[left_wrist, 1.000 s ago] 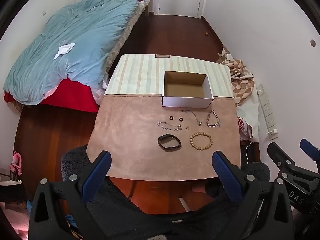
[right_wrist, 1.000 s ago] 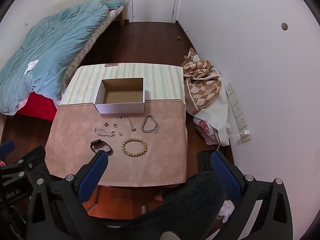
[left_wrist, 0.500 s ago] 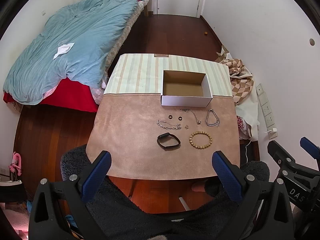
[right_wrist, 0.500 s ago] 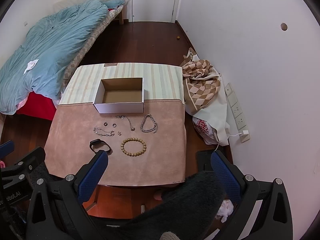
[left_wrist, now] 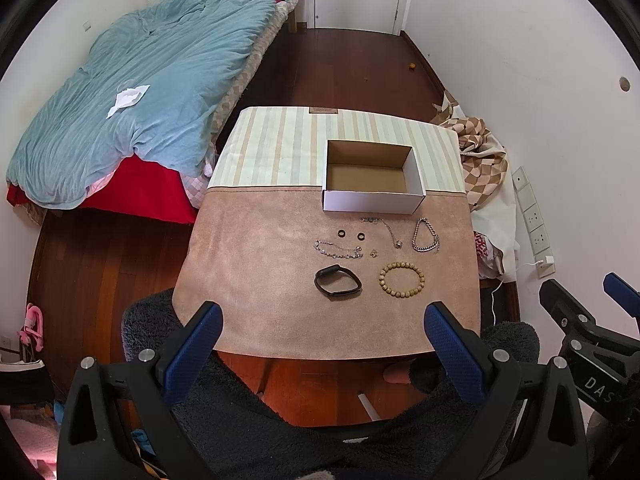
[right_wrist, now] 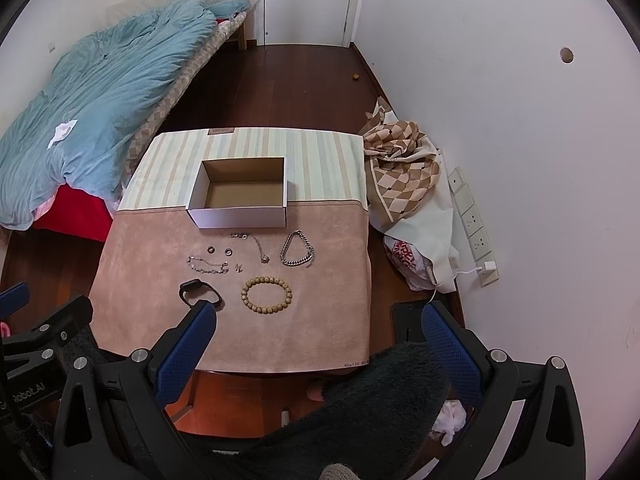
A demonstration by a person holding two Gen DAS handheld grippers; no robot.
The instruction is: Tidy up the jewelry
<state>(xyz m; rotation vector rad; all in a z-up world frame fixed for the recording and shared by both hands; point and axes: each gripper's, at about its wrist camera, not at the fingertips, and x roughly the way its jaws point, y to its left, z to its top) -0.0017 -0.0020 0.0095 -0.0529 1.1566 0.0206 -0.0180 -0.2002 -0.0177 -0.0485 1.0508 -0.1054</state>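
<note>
Bedroom, bed (left_wrist: 132, 96) upper left of frame, table (left_wrist: 260, 280) centre w/ box (left_wrist: 372, 204) empty at its far side. Jewelry lies below the box: band (left_wrist: 338, 282), beads (left_wrist: 402, 275), chain (left_wrist: 426, 236). I've both grippers wide, holding nothing: left gripper (left_wrist: 326, 334), right gripper (right_wrist: 320, 328). I'd drop low, pinch the beads' near rim first, lift clear over the box wall. Writing: "DAS" on the right gripper's body lower right, prob. cut off.
</note>
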